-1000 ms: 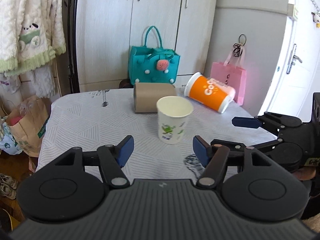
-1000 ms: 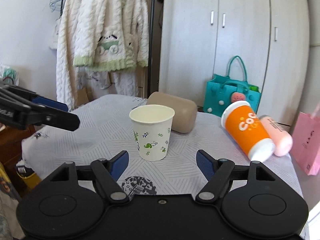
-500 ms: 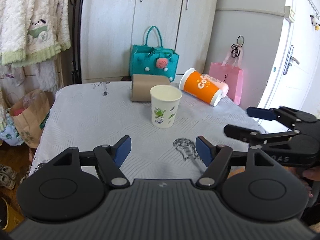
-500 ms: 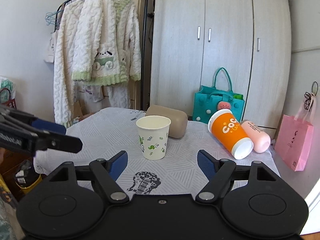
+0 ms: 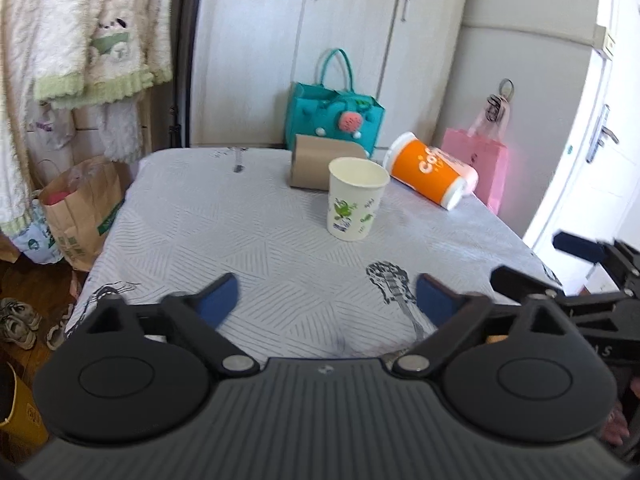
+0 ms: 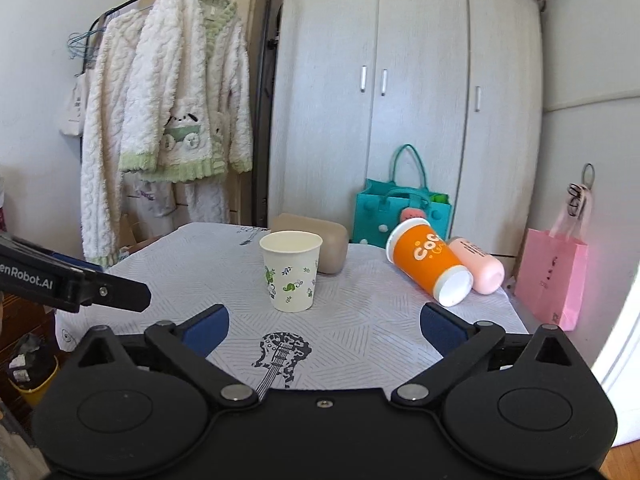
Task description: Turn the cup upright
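Observation:
A white paper cup with green leaf prints [image 5: 354,200] [image 6: 291,271] stands upright, mouth up, on the grey patterned tablecloth [image 5: 240,232] [image 6: 360,320]. My left gripper [image 5: 326,298] is open and empty, well back from the cup near the table's front edge. My right gripper [image 6: 324,320] is open and empty, also well short of the cup. The right gripper shows at the right edge of the left wrist view [image 5: 532,268]. The left gripper's finger shows at the left of the right wrist view [image 6: 80,286].
Behind the white cup, a tan cup [image 5: 324,162] [image 6: 320,244], an orange cup [image 5: 426,174] [image 6: 430,262] and a pink bottle [image 6: 478,266] lie on their sides. A teal bag [image 5: 334,118], a pink bag [image 6: 554,276] and a brown paper bag [image 5: 82,212] stand beyond the table's edges.
Both grippers have pulled back from the white cup, which now looks smaller and farther off. The cup has stayed upright in place. Both grippers stay open.

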### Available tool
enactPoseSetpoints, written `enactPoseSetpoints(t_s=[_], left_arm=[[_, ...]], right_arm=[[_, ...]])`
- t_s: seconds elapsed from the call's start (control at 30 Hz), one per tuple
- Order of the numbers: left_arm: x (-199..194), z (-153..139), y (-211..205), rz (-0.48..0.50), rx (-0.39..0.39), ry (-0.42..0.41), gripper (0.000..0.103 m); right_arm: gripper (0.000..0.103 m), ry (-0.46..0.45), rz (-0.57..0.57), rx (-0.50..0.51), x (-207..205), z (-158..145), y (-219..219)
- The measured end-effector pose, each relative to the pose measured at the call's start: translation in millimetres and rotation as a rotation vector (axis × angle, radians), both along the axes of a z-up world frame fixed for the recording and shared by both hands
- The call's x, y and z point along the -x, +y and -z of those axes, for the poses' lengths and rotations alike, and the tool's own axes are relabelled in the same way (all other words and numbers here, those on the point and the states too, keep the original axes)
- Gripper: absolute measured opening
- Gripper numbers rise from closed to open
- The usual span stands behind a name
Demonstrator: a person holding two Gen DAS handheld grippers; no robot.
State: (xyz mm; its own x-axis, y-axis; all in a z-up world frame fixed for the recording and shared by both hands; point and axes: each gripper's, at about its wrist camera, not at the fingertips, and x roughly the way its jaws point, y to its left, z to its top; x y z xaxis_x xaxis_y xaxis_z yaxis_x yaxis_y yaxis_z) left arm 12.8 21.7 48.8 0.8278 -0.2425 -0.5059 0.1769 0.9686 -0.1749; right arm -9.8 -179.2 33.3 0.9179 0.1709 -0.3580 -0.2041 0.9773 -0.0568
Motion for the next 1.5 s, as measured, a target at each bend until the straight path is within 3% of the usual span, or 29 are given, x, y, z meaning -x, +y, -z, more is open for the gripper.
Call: enactPoseSetpoints(t_s=[0.23,0.63,1.17,1.5], left_arm=[[3.1,5.1,-1.0,-0.065,-0.051,0.008,0.103],[5.8,14.6,6.4,-0.211,-0.034,-0.006,0.103],[6.2,18.6,-7.2,-0.228,-0.124,-0.035,0.103],[4.2,17.6,-14.5,-0.204,-0.132,-0.037,0.103]], right_arm=[[0.103,0.053,0.026,-0.031,4.1,3.3,-0.5],[0.103,0.1,0.089,-0.049,5.8,11.9,-6.9],[0.103,0.113,0.109,-0.03,5.4,16.3,-0.2],[0.103,0.031,0.204,-0.1,17.0,3.8,-17.1]])
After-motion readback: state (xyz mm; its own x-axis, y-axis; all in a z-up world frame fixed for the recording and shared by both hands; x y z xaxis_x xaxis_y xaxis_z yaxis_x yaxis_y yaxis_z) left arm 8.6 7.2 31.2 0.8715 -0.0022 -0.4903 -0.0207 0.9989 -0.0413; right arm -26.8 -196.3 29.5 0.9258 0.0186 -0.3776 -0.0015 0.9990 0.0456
